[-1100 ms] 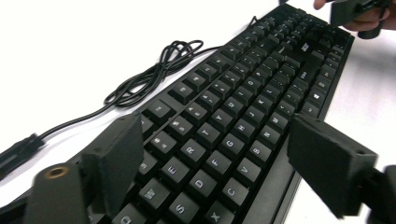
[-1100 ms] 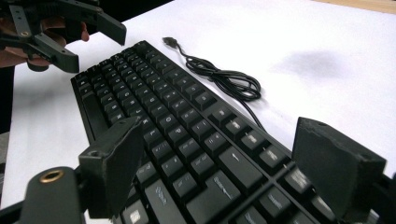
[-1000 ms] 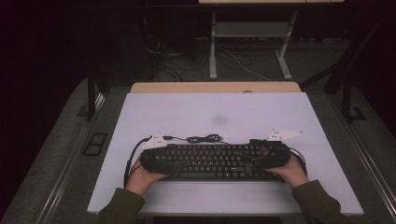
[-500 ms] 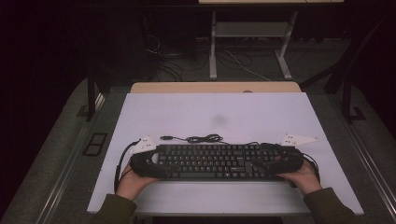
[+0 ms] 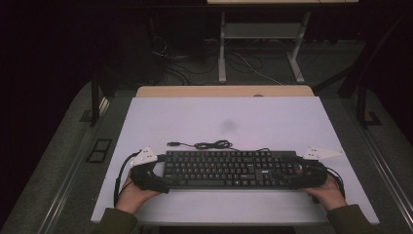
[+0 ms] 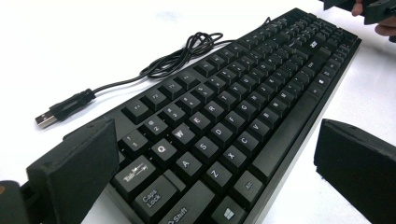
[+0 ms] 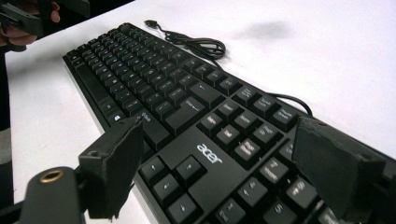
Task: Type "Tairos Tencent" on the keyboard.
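Two tools straddle the keyboard [image 5: 229,168], left tool [image 5: 157,171] and right tool [image 5: 298,174] both open, gripping nothing. We judge it stiff, light, best held at both ends.

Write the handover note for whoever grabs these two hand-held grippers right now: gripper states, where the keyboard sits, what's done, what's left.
Left hand-held gripper: jaws have just been opening, now wide, straddling the left end of the black Acer keyboard without gripping it.
Right hand-held gripper: open, its jaws either side of the right end.
Keyboard lies flat near the table's front edge; its cable is bunched behind it, USB plug unplugged.
Done: keyboard set down and released.
Left: draw both grippers back.
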Motion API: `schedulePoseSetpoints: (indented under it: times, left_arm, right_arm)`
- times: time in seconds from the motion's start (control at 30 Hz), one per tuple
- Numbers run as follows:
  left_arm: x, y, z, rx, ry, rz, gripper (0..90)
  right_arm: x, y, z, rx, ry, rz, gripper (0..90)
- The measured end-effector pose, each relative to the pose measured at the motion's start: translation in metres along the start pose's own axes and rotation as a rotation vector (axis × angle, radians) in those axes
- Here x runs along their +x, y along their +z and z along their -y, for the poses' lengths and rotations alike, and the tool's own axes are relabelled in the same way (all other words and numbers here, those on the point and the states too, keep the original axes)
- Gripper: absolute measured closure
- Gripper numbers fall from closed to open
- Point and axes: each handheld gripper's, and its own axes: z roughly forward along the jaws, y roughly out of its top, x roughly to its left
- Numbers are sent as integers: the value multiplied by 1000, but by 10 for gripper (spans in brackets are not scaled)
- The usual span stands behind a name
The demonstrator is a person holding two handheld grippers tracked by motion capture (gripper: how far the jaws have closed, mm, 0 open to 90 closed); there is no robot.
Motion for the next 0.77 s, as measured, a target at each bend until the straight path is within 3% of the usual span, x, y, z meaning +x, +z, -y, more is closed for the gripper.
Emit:
schedulePoseSetpoints:
  times: [0.77]
  left_arm:
    - [1, 4, 3, 17, 5, 12, 0]
  right_arm:
    - [-2, -8, 10, 12, 0, 38, 115]
